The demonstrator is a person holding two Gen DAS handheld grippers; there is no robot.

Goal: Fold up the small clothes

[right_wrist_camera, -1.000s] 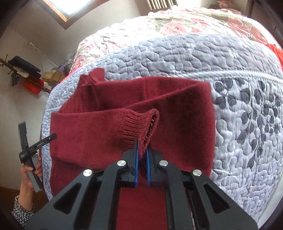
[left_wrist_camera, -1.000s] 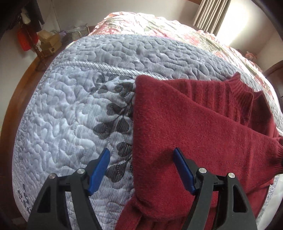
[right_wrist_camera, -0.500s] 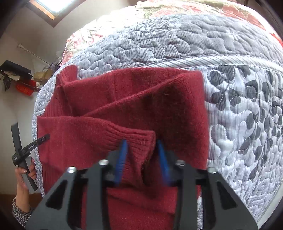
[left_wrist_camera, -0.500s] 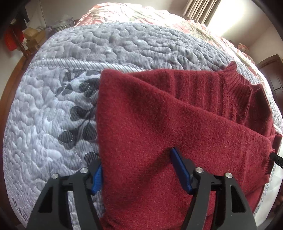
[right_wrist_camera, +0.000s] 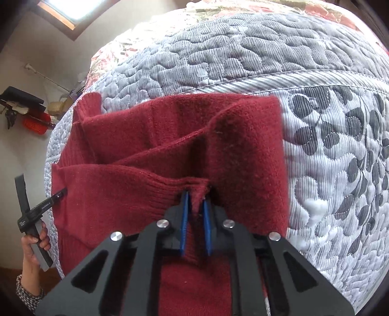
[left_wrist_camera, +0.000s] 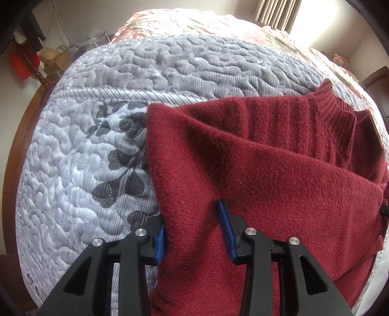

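Observation:
A dark red knit sweater (left_wrist_camera: 279, 182) lies folded on the grey quilted bed cover (left_wrist_camera: 97, 170), with its ribbed collar (left_wrist_camera: 335, 109) at the far right. My left gripper (left_wrist_camera: 190, 215) is partly open and straddles the sweater's folded left edge, with fabric between the blue pads. In the right wrist view the sweater (right_wrist_camera: 136, 201) has a sleeve laid across it. My right gripper (right_wrist_camera: 195, 198) is shut on the ribbed cuff (right_wrist_camera: 197, 187). The left gripper (right_wrist_camera: 36, 214) also shows there at the left, held by a hand (right_wrist_camera: 31, 245).
The grey quilt (right_wrist_camera: 328, 170) spreads wide around the sweater, with a floral bedspread (left_wrist_camera: 194, 21) beyond it. A wooden bed frame (left_wrist_camera: 24, 121) runs along the left. Boxes and a red item (left_wrist_camera: 22, 63) stand by the wall; a curtain (left_wrist_camera: 279, 12) hangs at the back.
My left gripper moved right onto the sweater's edge and its jaws narrowed. My right gripper let the cuff go, lowered the sleeve onto the sweater, then closed on the cuff again.

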